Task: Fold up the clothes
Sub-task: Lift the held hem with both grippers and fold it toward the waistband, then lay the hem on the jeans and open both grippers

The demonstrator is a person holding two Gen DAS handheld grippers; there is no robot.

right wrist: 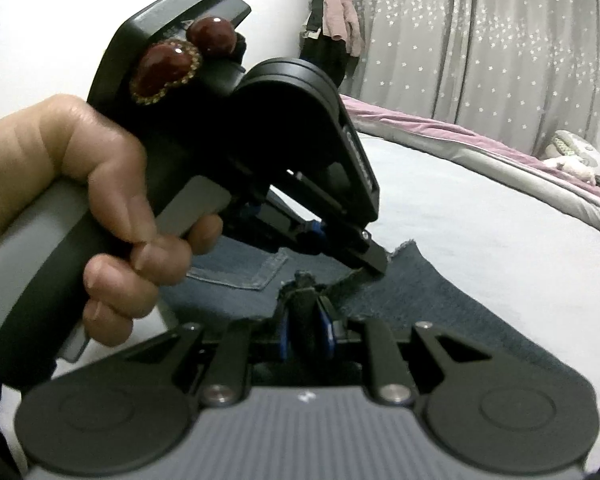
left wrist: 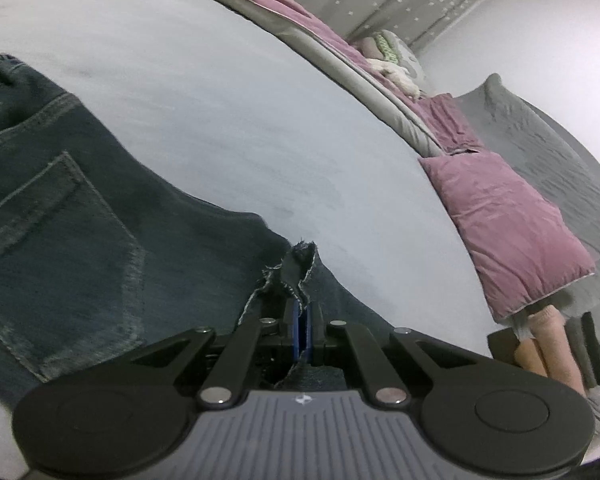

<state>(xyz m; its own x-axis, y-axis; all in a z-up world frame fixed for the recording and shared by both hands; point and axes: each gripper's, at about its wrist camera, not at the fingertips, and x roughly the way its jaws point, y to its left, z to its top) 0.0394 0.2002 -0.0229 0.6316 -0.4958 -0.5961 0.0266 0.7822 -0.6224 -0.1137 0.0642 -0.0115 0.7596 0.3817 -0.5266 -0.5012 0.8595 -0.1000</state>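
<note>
Dark blue jeans [left wrist: 80, 220] lie on a white bed sheet [left wrist: 220, 100], back pockets up and waistband at the far left. My left gripper [left wrist: 302, 312] is shut on a frayed hem of the jeans, which bunches up just above the blue pads. In the right wrist view my right gripper [right wrist: 306, 312] is shut on another bunched frayed edge of the jeans [right wrist: 420, 292]. The left gripper [right wrist: 374, 266], held by a person's hand [right wrist: 100, 208], pinches the denim just above and to the right of it.
A pink pillow [left wrist: 508, 232] and pink blanket [left wrist: 284, 12] lie along the bed's far edge, with stuffed toys [left wrist: 396, 64] beyond. Grey star-patterned curtains [right wrist: 500, 48] hang behind, and clothes [right wrist: 336, 24] hang on the wall. A person's legs [left wrist: 548, 348] stand at the bedside.
</note>
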